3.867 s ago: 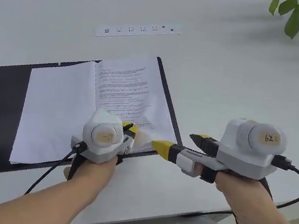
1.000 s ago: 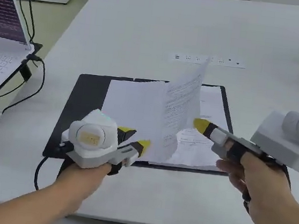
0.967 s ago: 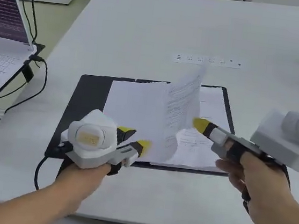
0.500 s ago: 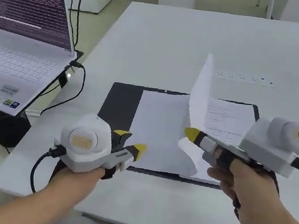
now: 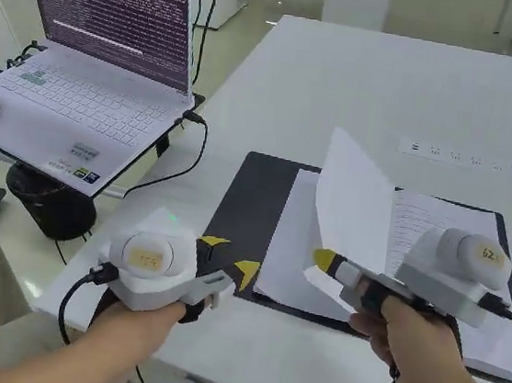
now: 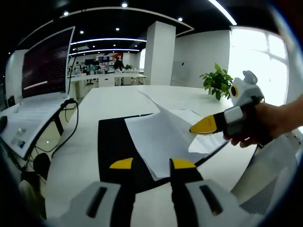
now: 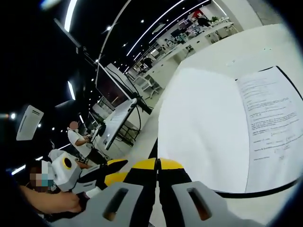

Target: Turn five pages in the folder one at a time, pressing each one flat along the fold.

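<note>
A black folder [image 5: 253, 200] lies open and flat on a white table [image 5: 342, 81]. Its long axis runs across between the two grippers, and its fold points away from the person holding them.

The right gripper [image 5: 324, 259] has its yellow-tipped jaws pressed together on the lower edge of one page [image 5: 356, 208]. This sheet stands nearly upright over the fold. Its top edge points up and leans a little toward the left gripper [image 5: 231, 255], and its blank white side faces that gripper. In the right gripper view the sheet rises straight up from between the closed jaw tips.

The left gripper is just off the folder's near edge, on the far side of the raised page from the right gripper. Its jaws stand apart with a clear gap between the tips and hold nothing.

Inside the folder, blank-faced white sheets [image 5: 289, 242] lie flat on the half in front of the left gripper, leaving a strip of black cover bare at their outer side. On the other half, beyond the right gripper, a printed sheet [image 5: 437, 226] lies flat, covered in lines of small text.

An open laptop [image 5: 93, 80] sits well beyond the left gripper on a lower surface, with text on its dark screen. A white power strip [image 5: 468, 160] lies on the table past the folder's far edge.
</note>
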